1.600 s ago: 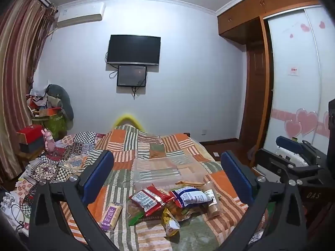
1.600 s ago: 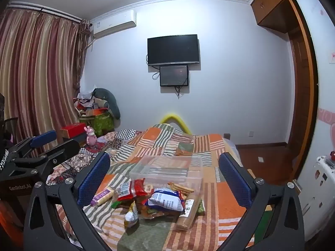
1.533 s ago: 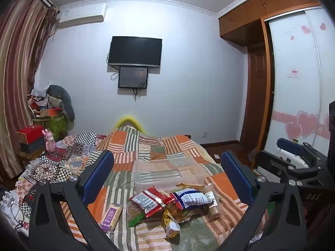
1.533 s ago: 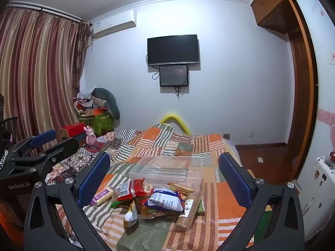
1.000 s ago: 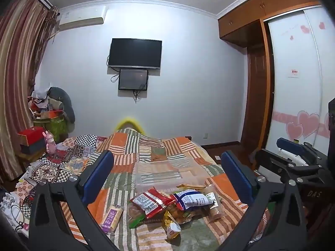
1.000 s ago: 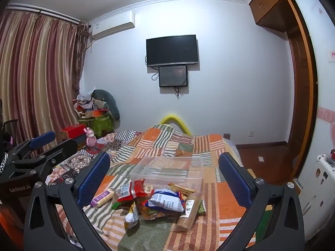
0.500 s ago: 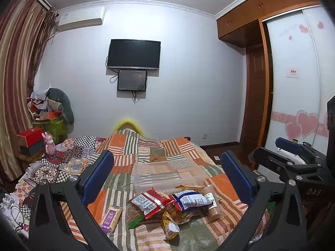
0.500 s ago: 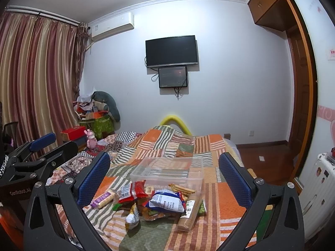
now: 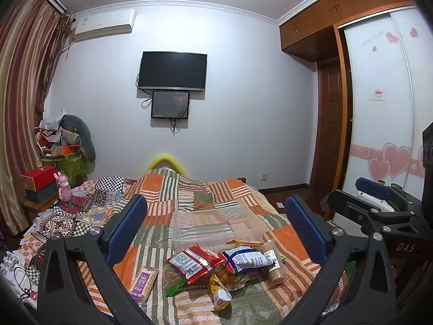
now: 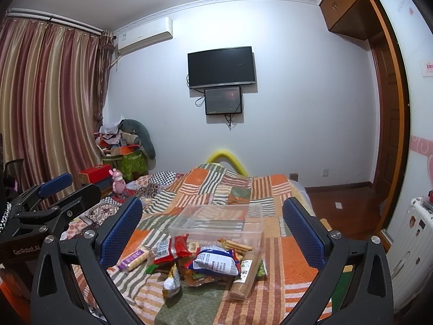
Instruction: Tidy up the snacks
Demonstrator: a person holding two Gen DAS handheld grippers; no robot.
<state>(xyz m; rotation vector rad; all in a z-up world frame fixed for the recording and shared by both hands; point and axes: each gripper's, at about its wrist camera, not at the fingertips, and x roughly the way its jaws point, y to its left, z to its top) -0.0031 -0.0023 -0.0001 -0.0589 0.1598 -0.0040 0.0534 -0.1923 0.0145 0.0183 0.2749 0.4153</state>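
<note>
A pile of snack packets lies on the patchwork bedspread: a red packet (image 9: 193, 262), a blue-and-white packet (image 9: 245, 259), a purple-labelled cracker pack (image 9: 143, 284) off to the left, a small yellow-white bag (image 9: 219, 293) and a biscuit tube (image 10: 243, 279). A clear plastic box (image 9: 216, 227) stands empty just behind the pile. My left gripper (image 9: 216, 233) is open and empty, held above the pile. My right gripper (image 10: 212, 233) is open and empty, also above the pile (image 10: 205, 260) and the box (image 10: 219, 222).
The bedspread (image 9: 189, 192) covers the bed. A pink toy (image 9: 63, 187) and red box (image 9: 39, 178) stand at the left by the curtain. A wardrobe (image 9: 379, 108) and door are at the right. The right gripper shows in the left wrist view (image 9: 379, 211).
Both cameras have tilted up slightly, so the snacks and box sit a little lower in view. The snacks have not moved and both grippers stay open.
</note>
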